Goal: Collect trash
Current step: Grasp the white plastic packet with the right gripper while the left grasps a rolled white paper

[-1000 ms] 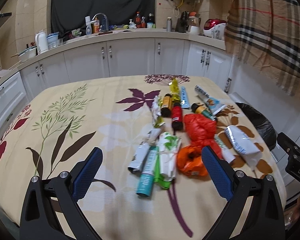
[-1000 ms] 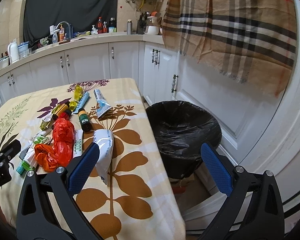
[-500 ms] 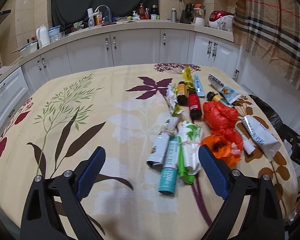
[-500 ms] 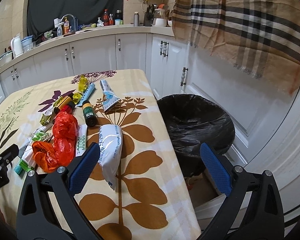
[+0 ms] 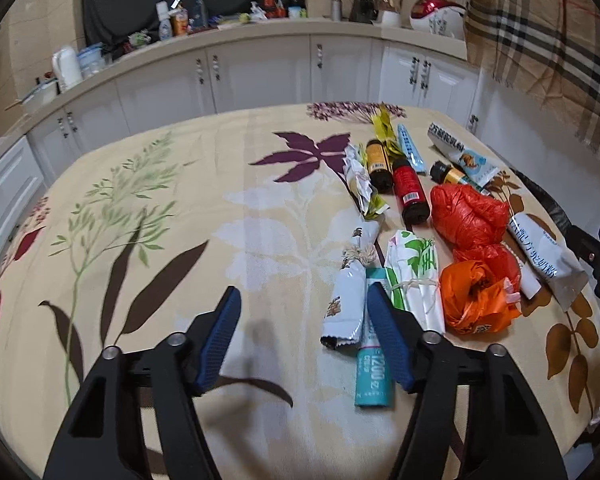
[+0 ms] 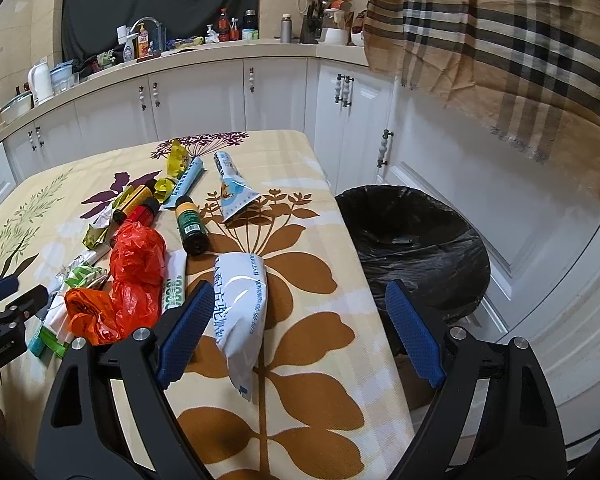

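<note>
Trash pile (image 5: 428,240) lies on the desk (image 5: 180,240): wrappers, tubes, small bottles, red bag (image 6: 138,256), white pouch (image 6: 240,312). Left tongs (image 5: 304,340): apart, just been closing, nothing between, beside the teal tube (image 5: 374,376). Right tongs (image 6: 300,332): apart, narrowing, over the pouch, not gripping it. Black-lined bin (image 6: 412,240) stands beside the desk.
</note>
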Demonstrator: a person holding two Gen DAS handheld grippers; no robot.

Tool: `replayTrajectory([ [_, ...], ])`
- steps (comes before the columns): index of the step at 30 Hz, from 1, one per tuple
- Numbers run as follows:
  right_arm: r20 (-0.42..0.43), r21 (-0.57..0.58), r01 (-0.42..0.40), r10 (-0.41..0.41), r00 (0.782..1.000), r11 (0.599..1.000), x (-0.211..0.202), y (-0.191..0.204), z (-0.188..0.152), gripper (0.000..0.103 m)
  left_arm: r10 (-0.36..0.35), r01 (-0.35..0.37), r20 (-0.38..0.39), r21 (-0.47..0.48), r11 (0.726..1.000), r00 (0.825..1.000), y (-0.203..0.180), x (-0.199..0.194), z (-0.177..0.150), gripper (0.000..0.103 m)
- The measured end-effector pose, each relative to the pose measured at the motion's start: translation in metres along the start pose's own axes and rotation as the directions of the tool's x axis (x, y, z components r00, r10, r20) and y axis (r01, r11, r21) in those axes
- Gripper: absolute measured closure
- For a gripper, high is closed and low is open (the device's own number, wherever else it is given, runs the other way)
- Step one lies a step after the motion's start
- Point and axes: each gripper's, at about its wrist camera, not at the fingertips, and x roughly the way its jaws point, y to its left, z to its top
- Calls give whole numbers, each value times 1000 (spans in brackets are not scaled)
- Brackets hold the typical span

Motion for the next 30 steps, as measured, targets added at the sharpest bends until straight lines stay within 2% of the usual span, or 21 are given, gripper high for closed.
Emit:
replayTrajectory([
  [4, -7, -2, 0, 0, 1000, 1000, 5, 1, 1, 18, -34, 34, -21, 23, 999, 999, 0, 9, 4, 46],
  [9, -15, -5, 1, -1, 1000, 1000, 11, 4, 3, 18, -90, 90, -57, 8, 996, 994, 3, 19, 7, 69],
  [13, -24, -9, -4, 3, 1000, 1000, 15, 6, 4, 19, -104, 104, -55, 4, 995, 993, 6, 19, 7, 74],
  [15, -28, -13, -5, 5, 1000, 1000, 17, 7, 5, 19, -110, 110, -53, -7, 994, 992, 8, 18, 6, 85],
  [21, -52, -25, -21, 20, 998, 999, 22, 13, 3, 32, -110, 108, -42, -55, 993, 993, 16, 12, 2, 85],
  [23, -65, -26, -34, 32, 997, 999, 24, 14, 2, 43, -104, 102, -33, -72, 992, 994, 19, 8, 0, 85],
  [26, -82, -29, -54, 51, 995, 998, 26, 17, 1, 48, -89, 88, -20, -82, 993, 996, 23, 3, -1, 85],
  [30, -94, -40, -74, 70, 993, 996, 26, 21, -1, 48, -68, 68, 2, -107, 992, 998, 30, -2, -1, 85],
])
